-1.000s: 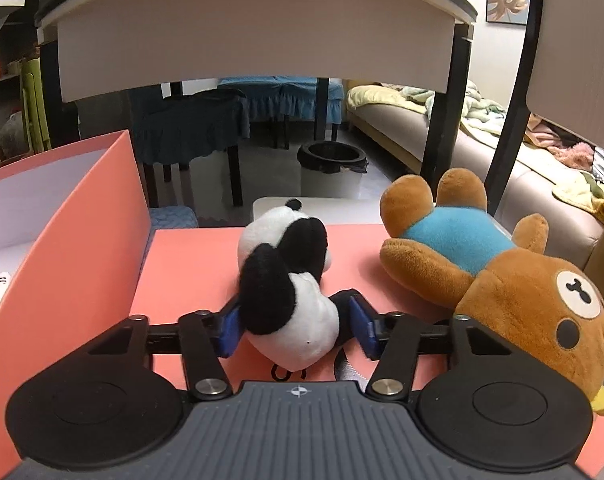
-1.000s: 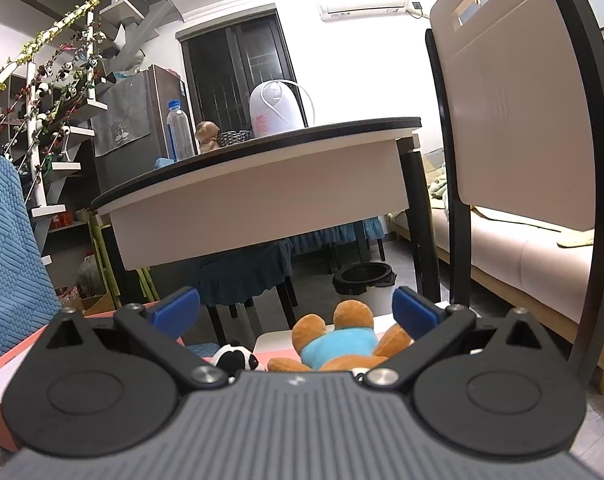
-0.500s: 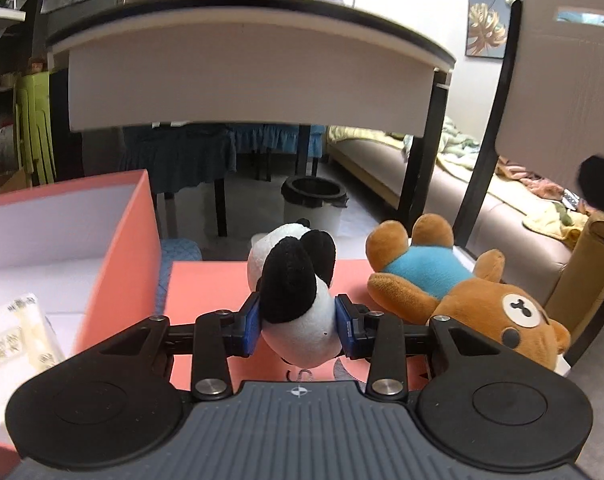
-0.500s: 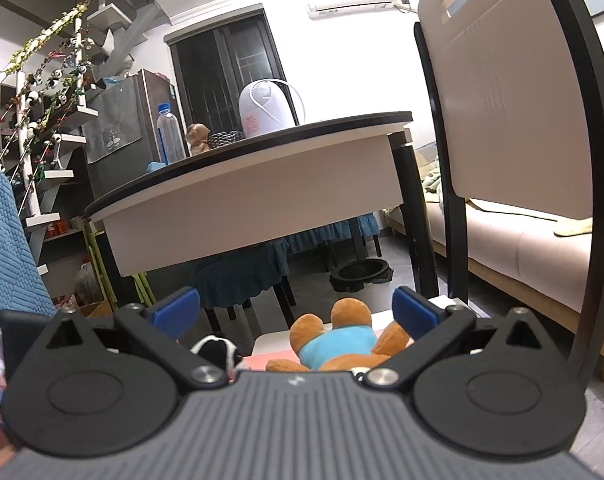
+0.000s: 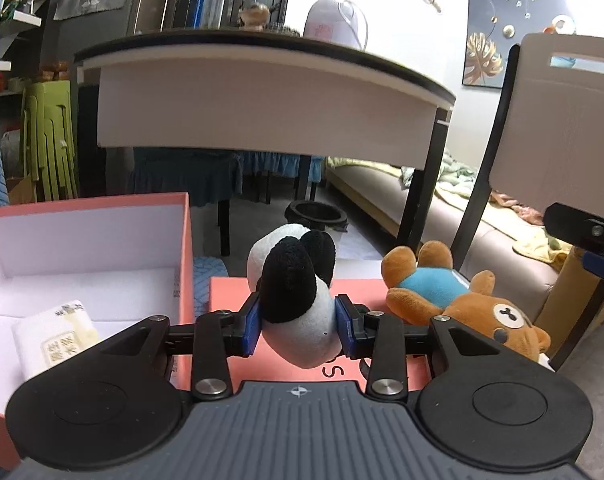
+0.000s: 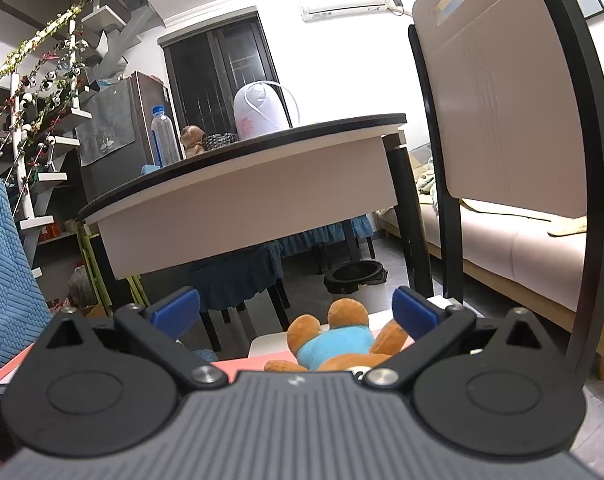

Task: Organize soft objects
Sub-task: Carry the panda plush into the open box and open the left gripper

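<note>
Here the left hand-held gripper [image 5: 297, 330] is clenched on a toy panda [image 5: 295, 300], its two blue pads pressed into the white body from either side, the black limbs pointing up and away from the camera. The panda hangs clear above a pink lid [image 5: 302, 364] that lies flat, just right of an open pink box [image 5: 181, 264] with a white inside. A white packet [image 5: 55, 344] rests in the near part of that box. A toy bear [image 5: 462, 304] in a blue shirt lies on its back at the right edge of the lid, feet pointing away, head nearest the camera. The right hand-held gripper [image 6: 297, 312] is released, its blue pads spread wide with nothing between them, hovering behind the bear [image 6: 334, 344] and apart from it. A big table [image 5: 261, 92] and a chair [image 6: 502, 120] stand beyond
</note>
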Motion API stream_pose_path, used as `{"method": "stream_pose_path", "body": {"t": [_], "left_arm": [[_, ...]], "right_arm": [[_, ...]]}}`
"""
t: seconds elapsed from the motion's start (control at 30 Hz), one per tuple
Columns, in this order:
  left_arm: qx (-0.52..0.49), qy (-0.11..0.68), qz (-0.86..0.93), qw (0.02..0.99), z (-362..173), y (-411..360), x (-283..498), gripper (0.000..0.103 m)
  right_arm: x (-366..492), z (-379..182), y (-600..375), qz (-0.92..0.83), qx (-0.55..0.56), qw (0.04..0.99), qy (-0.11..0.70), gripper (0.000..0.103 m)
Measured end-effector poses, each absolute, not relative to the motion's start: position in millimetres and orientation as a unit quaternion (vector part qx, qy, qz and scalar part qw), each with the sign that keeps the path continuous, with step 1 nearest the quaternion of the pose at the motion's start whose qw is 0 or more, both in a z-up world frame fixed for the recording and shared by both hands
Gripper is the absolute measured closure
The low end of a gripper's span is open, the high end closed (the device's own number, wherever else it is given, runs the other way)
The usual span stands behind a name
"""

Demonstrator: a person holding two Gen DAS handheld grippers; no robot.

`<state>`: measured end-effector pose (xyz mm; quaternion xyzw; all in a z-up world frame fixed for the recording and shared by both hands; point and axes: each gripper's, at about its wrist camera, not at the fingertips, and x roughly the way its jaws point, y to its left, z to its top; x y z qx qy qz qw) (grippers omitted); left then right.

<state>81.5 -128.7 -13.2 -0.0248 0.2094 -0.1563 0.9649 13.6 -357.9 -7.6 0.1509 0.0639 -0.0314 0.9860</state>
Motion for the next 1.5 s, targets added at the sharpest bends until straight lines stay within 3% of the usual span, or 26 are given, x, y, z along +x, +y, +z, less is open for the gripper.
{"method": "stream_pose_path", "body": {"t": [0.47, 0.97, 1.17, 1.2, 1.27, 1.33, 1.4, 1.5], "left_arm": [[-0.056, 0.152, -0.059, 0.985, 15.7, -17.8, 67.2, 0.06], [-0.033, 0.257, 0.072, 0.963, -31.1, 85.9, 98.6, 0.06], [-0.014, 0.251, 0.077, 0.965, -41.2, 88.7, 103.3, 0.057], [-0.018, 0.249, 0.075, 0.966, -40.6, 88.6, 103.5, 0.055], [-0.028, 0.242, 0.067, 0.968, -38.2, 87.9, 101.7, 0.031], [-0.032, 0.227, 0.066, 0.971, -35.2, 83.7, 96.1, 0.019], [-0.03, 0.211, 0.062, 0.975, -30.6, 78.8, 91.7, 0.019], [-0.024, 0.188, 0.053, 0.98, -21.3, 67.9, 85.6, 0.009]], "right_arm": [[25.7, -9.6, -332.4, -0.003, 0.131, 0.989, 0.07, 0.0], [33.4, -32.2, -317.5, 0.017, 0.099, 0.988, 0.117, 0.0], [39.2, -39.2, -318.6, 0.012, 0.097, 0.986, 0.134, 0.0], [39.3, -39.9, -317.9, 0.013, 0.096, 0.986, 0.135, 0.0], [39.2, -40.1, -316.9, 0.014, 0.095, 0.986, 0.135, 0.0], [38.7, -40.0, -316.1, 0.014, 0.094, 0.987, 0.133, 0.0], [37.8, -39.6, -315.5, 0.014, 0.092, 0.987, 0.132, 0.0], [37.2, -39.6, -315.8, 0.014, 0.09, 0.987, 0.13, 0.0]]}}
